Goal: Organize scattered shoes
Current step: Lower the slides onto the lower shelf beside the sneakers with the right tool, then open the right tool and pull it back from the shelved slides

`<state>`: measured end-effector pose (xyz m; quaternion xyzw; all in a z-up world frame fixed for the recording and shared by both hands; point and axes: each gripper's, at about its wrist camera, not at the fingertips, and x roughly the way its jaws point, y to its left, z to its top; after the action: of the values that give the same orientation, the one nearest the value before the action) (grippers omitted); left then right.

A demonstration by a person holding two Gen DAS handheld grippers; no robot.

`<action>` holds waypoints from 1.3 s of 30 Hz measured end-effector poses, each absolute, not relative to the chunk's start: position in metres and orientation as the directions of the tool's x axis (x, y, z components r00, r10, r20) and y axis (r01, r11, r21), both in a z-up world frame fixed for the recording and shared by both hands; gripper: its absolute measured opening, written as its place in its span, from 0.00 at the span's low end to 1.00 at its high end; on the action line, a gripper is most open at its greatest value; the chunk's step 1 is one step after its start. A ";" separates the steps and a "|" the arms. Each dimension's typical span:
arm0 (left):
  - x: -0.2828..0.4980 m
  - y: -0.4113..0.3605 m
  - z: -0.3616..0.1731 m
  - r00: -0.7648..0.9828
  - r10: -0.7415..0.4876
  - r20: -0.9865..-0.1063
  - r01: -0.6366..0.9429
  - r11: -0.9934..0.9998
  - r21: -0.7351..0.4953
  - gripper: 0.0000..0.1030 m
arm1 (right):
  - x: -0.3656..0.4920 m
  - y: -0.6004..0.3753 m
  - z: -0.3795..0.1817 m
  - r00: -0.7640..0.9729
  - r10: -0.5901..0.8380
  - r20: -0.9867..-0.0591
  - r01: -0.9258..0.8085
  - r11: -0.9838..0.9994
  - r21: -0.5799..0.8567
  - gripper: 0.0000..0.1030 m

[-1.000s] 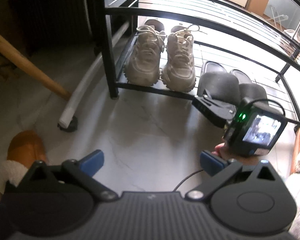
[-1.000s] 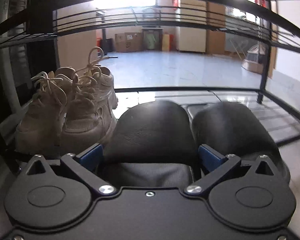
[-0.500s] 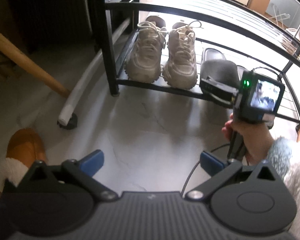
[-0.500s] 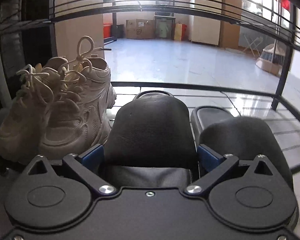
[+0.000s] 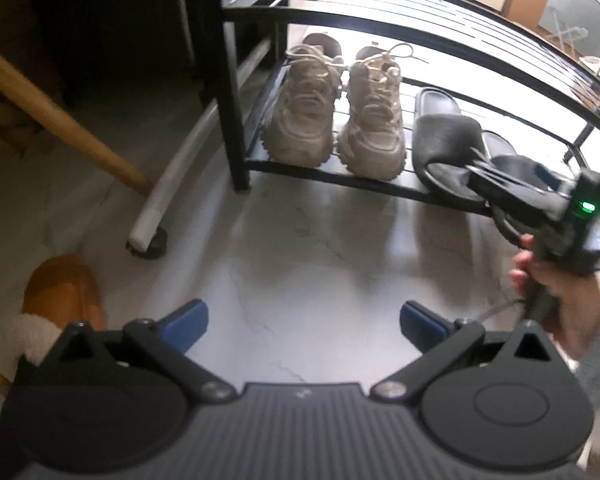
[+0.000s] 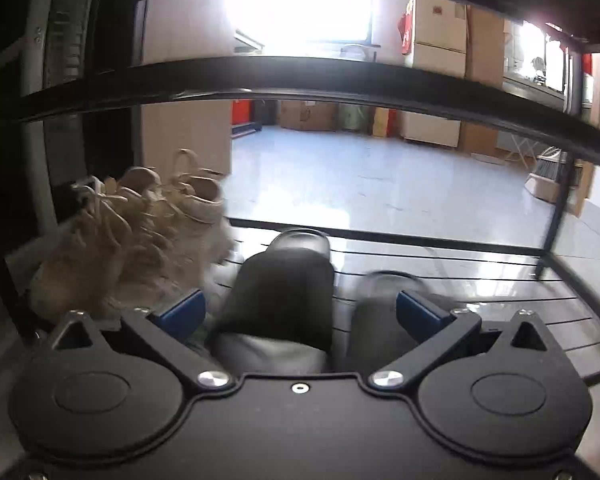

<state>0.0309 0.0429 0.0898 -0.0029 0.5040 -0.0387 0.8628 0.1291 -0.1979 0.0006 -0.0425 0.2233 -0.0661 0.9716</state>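
A pair of beige lace-up sneakers stands at the left end of the black shoe rack's lower shelf. Right of them lie two black slides; the left slide has its heel at the shelf's front edge. My right gripper, held by a hand, hovers just in front of the slides. In the right wrist view this gripper is open. The left slide lies between its fingers without touching them, and the right slide is partly behind the right finger. My left gripper hangs open over bare floor.
An orange slipper with a fleece lining lies on the floor at lower left. A white tube on a black foot and a wooden pole slant beside the rack's left post. The rack's upper shelf overhangs the shoes.
The right gripper has drawn back from the rack, so the left slide now looks smaller and free between its fingers. The left gripper has stayed open over the floor.
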 end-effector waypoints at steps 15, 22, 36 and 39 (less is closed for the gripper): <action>0.031 0.028 0.078 0.454 -0.062 -0.889 0.115 0.993 -0.011 0.99 | 0.153 -0.248 -0.020 0.796 -0.191 -0.574 0.182 0.981 -0.073 1.00; 0.031 0.028 0.073 0.437 -0.062 -0.898 0.117 0.993 -0.012 0.99 | 0.163 -0.246 -0.021 0.770 -0.202 -0.605 0.208 0.976 -0.062 1.00; 0.031 0.024 0.071 0.434 -0.056 -0.899 0.131 0.991 0.001 0.99 | 0.146 -0.248 -0.011 0.896 -0.254 -0.364 0.249 0.967 -0.061 0.98; 0.033 0.025 0.067 0.421 -0.061 -0.905 0.129 0.992 -0.007 0.99 | 0.165 -0.251 -0.018 0.891 -0.255 -0.377 0.245 0.967 -0.074 0.98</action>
<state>0.0335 0.0245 0.0674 0.0317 0.5349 -0.0564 0.8424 0.1651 -0.2508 -0.0184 -0.0122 0.1954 -0.1285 0.9722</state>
